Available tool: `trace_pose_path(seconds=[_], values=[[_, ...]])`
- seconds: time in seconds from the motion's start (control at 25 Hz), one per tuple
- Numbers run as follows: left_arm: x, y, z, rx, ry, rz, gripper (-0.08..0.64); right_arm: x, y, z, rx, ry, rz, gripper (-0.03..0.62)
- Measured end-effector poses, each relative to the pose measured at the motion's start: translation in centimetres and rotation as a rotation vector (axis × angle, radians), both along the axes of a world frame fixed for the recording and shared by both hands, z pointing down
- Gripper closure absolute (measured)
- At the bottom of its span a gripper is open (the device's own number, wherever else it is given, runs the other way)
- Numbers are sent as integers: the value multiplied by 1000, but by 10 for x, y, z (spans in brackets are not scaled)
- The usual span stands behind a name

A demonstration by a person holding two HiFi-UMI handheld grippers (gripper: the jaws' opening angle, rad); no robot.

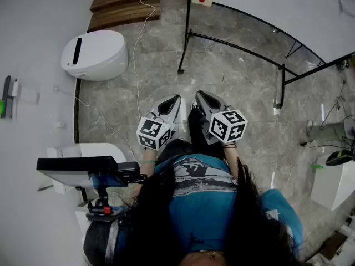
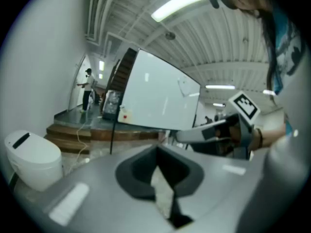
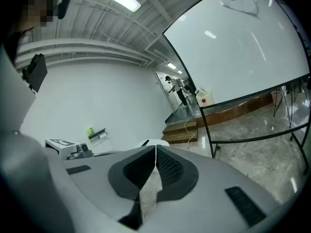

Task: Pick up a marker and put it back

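No marker shows clearly. A small ledge (image 1: 6, 96) on the white wall at the left carries a green item and a dark one, too small to identify; the right gripper view shows this ledge (image 3: 97, 134) far off. I hold both grippers close to my body above the grey stone floor. My left gripper (image 1: 176, 97) is shut, its pads meeting with nothing between them (image 2: 156, 152). My right gripper (image 1: 198, 95) sits just beside it, also shut and empty (image 3: 155, 147). In the left gripper view the right gripper (image 2: 209, 130) appears at the right.
A whiteboard (image 3: 243, 47) on a black frame (image 1: 238, 49) stands ahead to the right. A white rounded bin (image 1: 94, 54) sits at the left by wooden steps (image 1: 125, 4). A cable (image 1: 138, 49) runs over the floor. A screen on a stand (image 1: 77, 170) is near my left side.
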State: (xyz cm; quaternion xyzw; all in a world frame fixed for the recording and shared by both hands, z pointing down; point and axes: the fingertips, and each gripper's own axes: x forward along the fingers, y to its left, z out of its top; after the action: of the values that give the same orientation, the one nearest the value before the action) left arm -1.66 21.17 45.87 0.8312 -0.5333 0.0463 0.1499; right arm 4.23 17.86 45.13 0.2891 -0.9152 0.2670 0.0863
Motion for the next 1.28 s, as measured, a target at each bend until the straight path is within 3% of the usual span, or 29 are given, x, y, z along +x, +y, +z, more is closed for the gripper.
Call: trace_pose_path(seconds=[0.44,0.76,1.28], values=[[-16,-132,0,11,-13,-41,557,-6,-137,-4,22,-27,-6,578],[-1,-246,-15,37,-28,-41,557,0,-249,-15,36,-44,-39,578],[8,-341,-8,-8,-36,-25,557,-9,-335,-6,-8,-54,-79,578]])
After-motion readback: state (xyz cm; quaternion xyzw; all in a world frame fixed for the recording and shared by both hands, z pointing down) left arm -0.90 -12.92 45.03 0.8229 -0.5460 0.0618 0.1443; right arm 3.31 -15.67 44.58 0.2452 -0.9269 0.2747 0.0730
